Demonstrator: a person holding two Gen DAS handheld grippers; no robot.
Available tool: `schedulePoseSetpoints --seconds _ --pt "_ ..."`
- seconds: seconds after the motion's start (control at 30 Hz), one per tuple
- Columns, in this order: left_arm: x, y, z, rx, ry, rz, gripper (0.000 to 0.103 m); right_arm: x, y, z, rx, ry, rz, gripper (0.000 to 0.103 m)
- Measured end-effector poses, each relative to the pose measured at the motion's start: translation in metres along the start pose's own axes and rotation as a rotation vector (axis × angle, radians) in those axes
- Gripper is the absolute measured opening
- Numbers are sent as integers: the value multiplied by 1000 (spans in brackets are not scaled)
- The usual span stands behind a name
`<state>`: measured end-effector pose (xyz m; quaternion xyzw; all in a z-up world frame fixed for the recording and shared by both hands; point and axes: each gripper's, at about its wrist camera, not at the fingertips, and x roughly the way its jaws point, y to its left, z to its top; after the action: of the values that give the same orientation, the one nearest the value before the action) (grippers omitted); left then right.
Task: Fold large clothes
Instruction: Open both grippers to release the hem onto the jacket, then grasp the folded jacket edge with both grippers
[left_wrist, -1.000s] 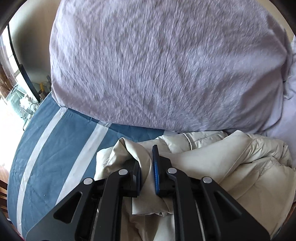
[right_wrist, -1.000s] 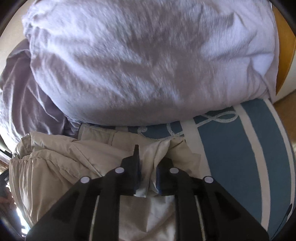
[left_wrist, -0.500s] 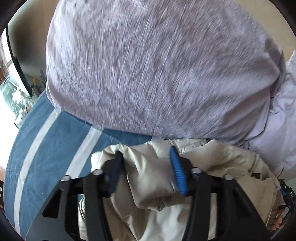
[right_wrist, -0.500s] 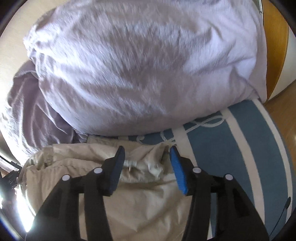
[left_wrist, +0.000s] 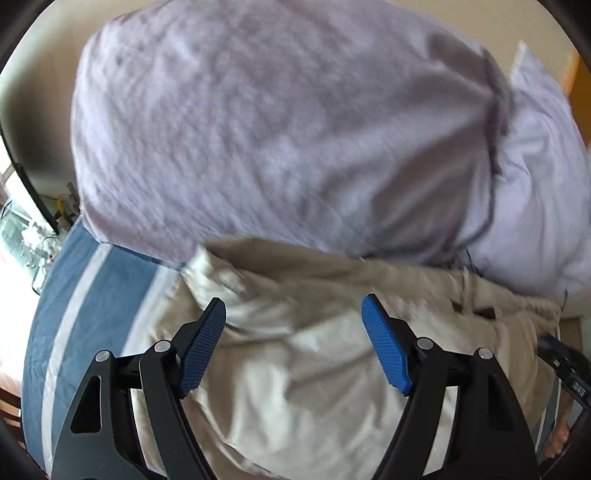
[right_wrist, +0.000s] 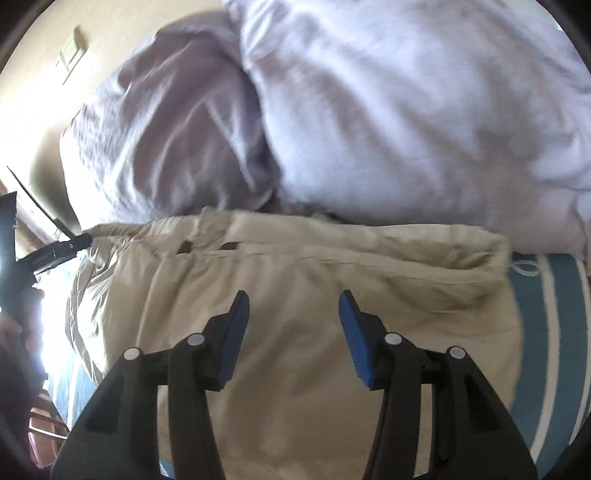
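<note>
Below both spread, just-opened grippers, left gripper and right gripper, lies the beige jacket, unheld.

Beige garment blurred, lower part cropped.

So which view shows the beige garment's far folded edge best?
The right wrist view: the beige garment shows its whole far edge, corner included, below the pillows. In the left wrist view it is blurred, its right end partly hidden.
</note>
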<state>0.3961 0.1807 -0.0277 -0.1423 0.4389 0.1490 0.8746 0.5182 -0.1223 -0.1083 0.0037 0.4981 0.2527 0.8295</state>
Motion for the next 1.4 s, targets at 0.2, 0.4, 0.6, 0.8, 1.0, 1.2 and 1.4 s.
schedulePoseSetpoints --seconds 0.2,0.4,0.6,0.8,1.0,1.2,1.4 --pt "5 -23 -20 42 36 -34 77 33 22 3 -38 78 -29 50" --pt "7 -41 -33 112 35 -15 78 62 25 4 -66 126 -74 4" --pt "7 -50 -34 169 14 5 80 62 20 29 -34 55 -122 3" --pt "12 -56 -30 167 1 11 81 70 9 50 15 24 -158 2" --pt "21 -57 -28 153 -2 13 82 80 1 39 24 33 -139 7" --pt "41 -56 -28 141 14 32 82 57 -16 30 42 -21 -107 42" --pt "58 -59 -27 145 12 49 85 15 -44 9 43 -135 -145 55"
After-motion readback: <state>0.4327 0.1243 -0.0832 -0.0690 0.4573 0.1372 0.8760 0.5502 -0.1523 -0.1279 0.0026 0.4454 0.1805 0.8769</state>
